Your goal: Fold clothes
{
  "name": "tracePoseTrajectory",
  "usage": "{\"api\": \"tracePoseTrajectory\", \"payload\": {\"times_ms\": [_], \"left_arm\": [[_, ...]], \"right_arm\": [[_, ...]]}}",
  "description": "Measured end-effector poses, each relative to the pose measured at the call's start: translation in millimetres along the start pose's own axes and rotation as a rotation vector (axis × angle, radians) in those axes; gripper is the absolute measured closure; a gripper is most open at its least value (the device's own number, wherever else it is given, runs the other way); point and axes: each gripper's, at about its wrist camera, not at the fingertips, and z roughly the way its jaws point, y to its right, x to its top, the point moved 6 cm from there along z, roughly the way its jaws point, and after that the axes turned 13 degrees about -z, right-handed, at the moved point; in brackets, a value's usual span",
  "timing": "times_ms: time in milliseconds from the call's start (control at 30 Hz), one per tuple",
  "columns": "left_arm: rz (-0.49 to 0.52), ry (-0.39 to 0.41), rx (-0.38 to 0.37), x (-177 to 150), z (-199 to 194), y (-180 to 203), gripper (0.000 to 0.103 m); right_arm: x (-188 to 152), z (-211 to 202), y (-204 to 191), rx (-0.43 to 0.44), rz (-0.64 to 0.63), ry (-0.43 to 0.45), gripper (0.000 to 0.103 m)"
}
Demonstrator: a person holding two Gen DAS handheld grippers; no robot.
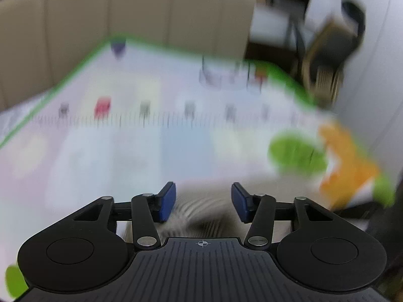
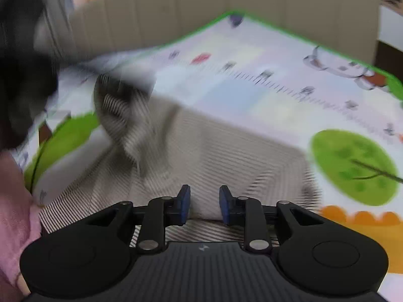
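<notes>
A grey-and-white striped garment (image 2: 201, 151) lies spread on a colourful play mat (image 2: 252, 80). One part of it is bunched and raised at the left (image 2: 115, 105), next to a dark blurred shape. My right gripper (image 2: 204, 206) hovers over the garment's near edge, its blue pads (image 2: 185, 205) a little apart, with nothing pinched between them. In the left wrist view my left gripper (image 1: 203, 201) stands with its blue pads (image 1: 167, 201) wide apart. Blurred striped cloth (image 1: 201, 216) shows between and below them, and the pads do not press on it.
The mat has a green border (image 1: 75, 68), a ruler strip, a green tree (image 2: 352, 166) and orange shapes (image 1: 347, 161). A beige padded wall (image 1: 151, 7) runs behind it. Pink fleecy fabric (image 2: 15, 214) sits at the left edge of the right wrist view. Dark furniture (image 1: 332, 45) stands at the far right.
</notes>
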Motion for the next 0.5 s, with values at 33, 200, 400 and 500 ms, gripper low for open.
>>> {"api": "tracePoseTrajectory", "payload": {"times_ms": [33, 200, 400, 500], "left_arm": [[0.029, -0.049, 0.025, -12, 7, -4, 0.050], [0.084, -0.211, 0.075, -55, 12, -27, 0.049], [-0.027, -0.166, 0.009, -36, -28, -43, 0.024], [-0.173, -0.131, -0.035, -18, -36, -58, 0.017]], "right_arm": [[0, -7, 10, -0.009, 0.037, 0.015, 0.069], [-22, 8, 54, -0.092, 0.160, -0.115, 0.062], [-23, -13, 69, -0.081, 0.266, -0.043, 0.044], [-15, -15, 70, -0.028, 0.346, 0.001, 0.042]]}}
